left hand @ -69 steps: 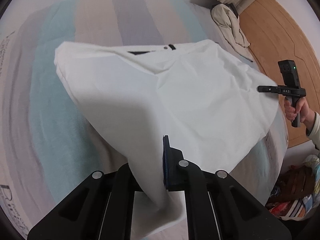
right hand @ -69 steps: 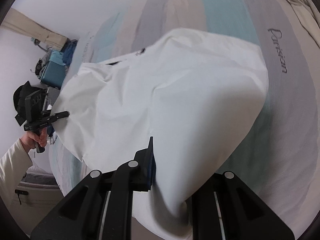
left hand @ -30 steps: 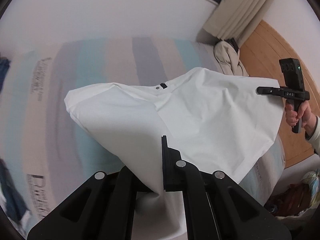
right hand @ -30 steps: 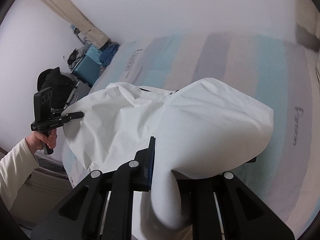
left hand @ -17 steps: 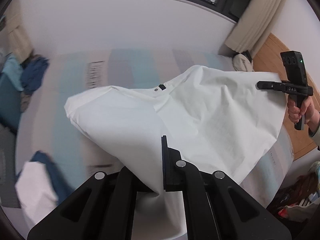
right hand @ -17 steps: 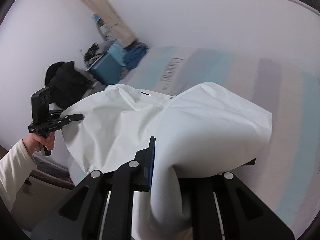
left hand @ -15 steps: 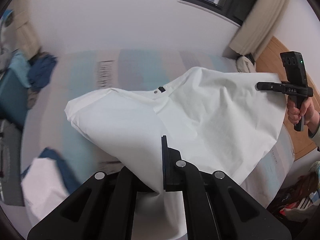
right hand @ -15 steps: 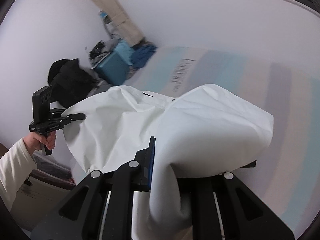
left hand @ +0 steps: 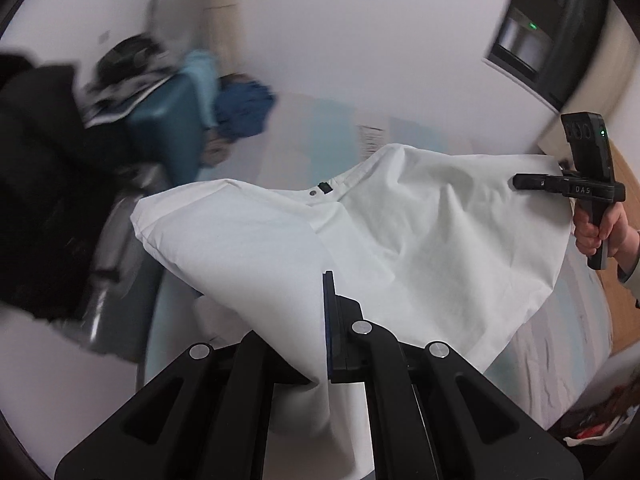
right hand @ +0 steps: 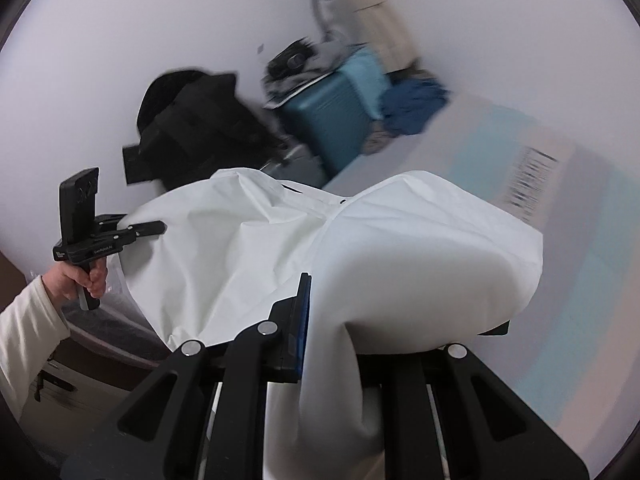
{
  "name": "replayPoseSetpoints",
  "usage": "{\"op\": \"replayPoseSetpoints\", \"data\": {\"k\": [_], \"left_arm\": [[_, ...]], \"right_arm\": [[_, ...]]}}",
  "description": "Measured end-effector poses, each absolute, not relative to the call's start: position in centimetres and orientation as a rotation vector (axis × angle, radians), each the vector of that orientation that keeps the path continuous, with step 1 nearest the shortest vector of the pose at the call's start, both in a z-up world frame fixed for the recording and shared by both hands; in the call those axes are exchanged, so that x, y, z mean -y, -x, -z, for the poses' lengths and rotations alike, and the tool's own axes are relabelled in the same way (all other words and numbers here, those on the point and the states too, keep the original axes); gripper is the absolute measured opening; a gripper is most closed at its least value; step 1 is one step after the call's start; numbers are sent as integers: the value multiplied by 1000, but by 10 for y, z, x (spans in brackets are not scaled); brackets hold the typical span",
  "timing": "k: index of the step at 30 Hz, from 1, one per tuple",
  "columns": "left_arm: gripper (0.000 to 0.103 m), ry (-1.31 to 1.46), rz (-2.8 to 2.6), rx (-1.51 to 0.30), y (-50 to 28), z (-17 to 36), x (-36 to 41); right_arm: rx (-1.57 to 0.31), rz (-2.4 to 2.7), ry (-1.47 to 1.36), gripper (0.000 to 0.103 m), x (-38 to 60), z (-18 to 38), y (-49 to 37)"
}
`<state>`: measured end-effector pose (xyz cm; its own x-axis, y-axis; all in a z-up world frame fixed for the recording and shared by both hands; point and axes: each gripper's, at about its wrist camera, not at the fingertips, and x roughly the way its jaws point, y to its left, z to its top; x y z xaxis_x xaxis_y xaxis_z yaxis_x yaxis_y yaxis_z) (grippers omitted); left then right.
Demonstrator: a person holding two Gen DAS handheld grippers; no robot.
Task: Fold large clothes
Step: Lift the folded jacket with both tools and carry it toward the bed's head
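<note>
A large white garment [left hand: 420,240] hangs spread in the air between my two grippers, its collar button and dark tag facing up. In the left wrist view my left gripper [left hand: 318,336] is shut on one bunched edge of it, with one finger hidden under the cloth. Far right in that view, my right gripper [left hand: 520,181], held by a hand, pinches the opposite corner. In the right wrist view the garment [right hand: 400,240] drapes over my right gripper [right hand: 320,328], which is shut on a thick fold. My left gripper [right hand: 160,227] clamps the far left corner there.
A striped bed [right hand: 580,280] lies below and to the right. Beside it stand a teal suitcase [left hand: 168,128] with blue clothes [left hand: 240,108] and a pile of black clothing [left hand: 40,180]. A dark window [left hand: 540,32] sits high on the white wall. The surroundings are blurred.
Both views have swung from the striped bed towards the suitcase and the black pile. The garment stays stretched between the two grippers, and neither grip has changed.
</note>
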<state>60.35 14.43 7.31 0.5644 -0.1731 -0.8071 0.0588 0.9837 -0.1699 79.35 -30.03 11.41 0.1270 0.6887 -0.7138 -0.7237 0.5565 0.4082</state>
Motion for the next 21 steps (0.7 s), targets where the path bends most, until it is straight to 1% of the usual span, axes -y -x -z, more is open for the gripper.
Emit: {"op": "replayPoseSetpoints", "data": {"k": [1, 4, 9, 11, 14, 17, 21], "left_arm": [[1, 146, 115, -963, -598, -58, -155], [1, 192, 78, -961, -596, -58, -180], [1, 245, 60, -954, -588, -41, -191], [1, 274, 46, -963, -583, -27, -192], [2, 324, 23, -975, -574, 10, -205], [2, 375, -12, -998, -560, 48, -218], [2, 429, -31, -1024, -544, 83, -228]], "right_arm": [[-1016, -1037, 59, 13, 281, -109, -793], [-1035, -1055, 97, 13, 232, -89, -796], [-1073, -1053, 158, 13, 178, -52, -802], [-1097, -1030, 172, 13, 172, -32, -808], [-1131, -991, 192, 13, 172, -6, -815], [-1167, -943, 211, 13, 181, 22, -823], [-1220, -876, 230, 13, 197, 58, -829]]}}
